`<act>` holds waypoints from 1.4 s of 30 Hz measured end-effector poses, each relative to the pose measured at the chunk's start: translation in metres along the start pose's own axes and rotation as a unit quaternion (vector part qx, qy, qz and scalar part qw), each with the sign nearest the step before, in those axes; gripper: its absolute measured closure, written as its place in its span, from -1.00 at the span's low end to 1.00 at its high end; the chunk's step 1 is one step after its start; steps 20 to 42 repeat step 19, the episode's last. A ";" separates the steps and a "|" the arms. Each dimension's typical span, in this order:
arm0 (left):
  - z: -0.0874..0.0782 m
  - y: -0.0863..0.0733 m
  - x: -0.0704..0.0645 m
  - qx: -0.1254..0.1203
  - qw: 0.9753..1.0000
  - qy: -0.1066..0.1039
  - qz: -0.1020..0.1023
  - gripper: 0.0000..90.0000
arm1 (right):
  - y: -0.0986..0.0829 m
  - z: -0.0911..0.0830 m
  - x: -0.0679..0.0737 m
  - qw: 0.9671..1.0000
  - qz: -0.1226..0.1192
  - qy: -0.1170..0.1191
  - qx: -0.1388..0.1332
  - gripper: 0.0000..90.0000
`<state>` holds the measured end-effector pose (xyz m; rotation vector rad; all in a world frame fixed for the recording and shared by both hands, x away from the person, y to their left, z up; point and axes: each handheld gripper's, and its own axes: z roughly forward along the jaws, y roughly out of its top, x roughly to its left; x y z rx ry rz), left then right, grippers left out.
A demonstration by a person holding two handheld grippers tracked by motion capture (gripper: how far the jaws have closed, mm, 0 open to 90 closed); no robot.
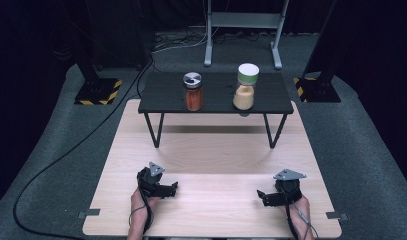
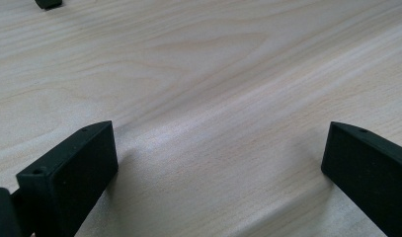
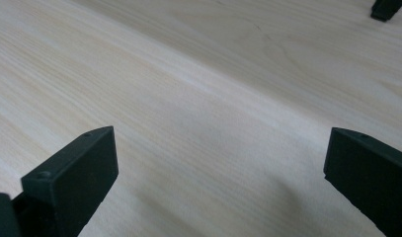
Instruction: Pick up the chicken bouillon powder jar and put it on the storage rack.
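- Left tool: jaws spread, empty, resting on the pale surface well short of the black shelf.
- Orange jar and beige jar stand on that shelf, side by side, untouched (nothing begun, I judge).
- Right tool: likewise spread, empty.

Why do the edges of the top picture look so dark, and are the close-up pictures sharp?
High view: light falls on the wooden table while the surroundings fade to black. Left gripper view: the wood grain looks soft, with shadows beside the jaws. Right gripper view: much the same.
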<state>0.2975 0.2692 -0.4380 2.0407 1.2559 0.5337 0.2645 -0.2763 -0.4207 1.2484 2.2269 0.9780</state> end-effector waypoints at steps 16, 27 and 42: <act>0.000 -0.001 0.000 -0.002 1.000 0.000 -0.001 -0.99 | -0.029 -0.003 -0.002 0.999 0.015 -0.002 -0.030 -1.00; 0.000 0.000 0.000 -0.001 1.000 0.000 -0.001 -0.99 | -0.030 -0.003 -0.004 0.999 0.014 0.006 -0.032 -1.00; 0.000 0.000 0.000 -0.001 1.000 0.000 -0.001 -0.99 | -0.030 -0.003 -0.004 0.999 0.014 0.006 -0.032 -1.00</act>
